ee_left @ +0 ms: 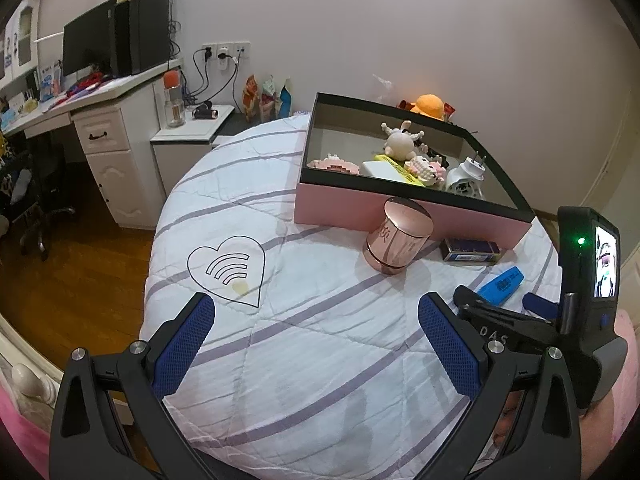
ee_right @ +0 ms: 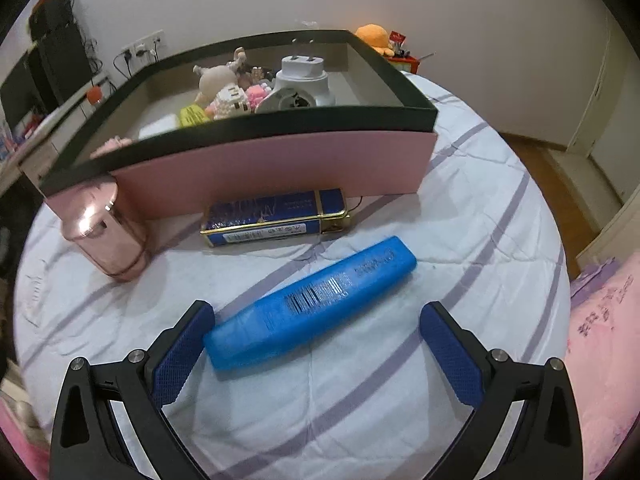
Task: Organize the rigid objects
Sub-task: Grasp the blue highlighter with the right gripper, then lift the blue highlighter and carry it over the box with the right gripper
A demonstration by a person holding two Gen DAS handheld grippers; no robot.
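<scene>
A: Right tongs [ee_right: 318,356]: what state?

B: Jaws were spread wide, low over the bed [ee_right: 360,400]. Blue case [ee_right: 312,304] lay diagonally between them, its near end touching or just beside the left pad. Nothing clamped yet. Looked like a pre-grasp line-up, though the case sat askew to the jaw axis, so I'd judge the wrist needed to turn before closing.

A: Left tongs [ee_left: 316,344]?

B: Also apart, empty, hovering over bare quilt [ee_left: 280,360] near the heart print [ee_left: 226,270]. Probably parked there to stay out of the right side's way. The right unit showed at the left view's edge, by the blue case [ee_left: 500,282].

A: What remained outside?

B: Three things, all on the bed in front of the pink box [ee_right: 280,164]: blue case nearest, the dark blue tin [ee_right: 276,220] lying flat just beside the box wall, the rose-gold canister [ee_left: 396,240] upright close against the wall at its left.

A: And inside the box?

B: Open top, so drop-in access. It held a white plug adapter [ee_right: 304,80], a pale figurine [ee_left: 400,142], pink and white block models [ee_left: 428,168], something yellow [ee_right: 194,114]. The left half looked freer, likely the room for the case.

A: Risk?

B: Soft quilt. Case could sink or skid when pinched.
</scene>
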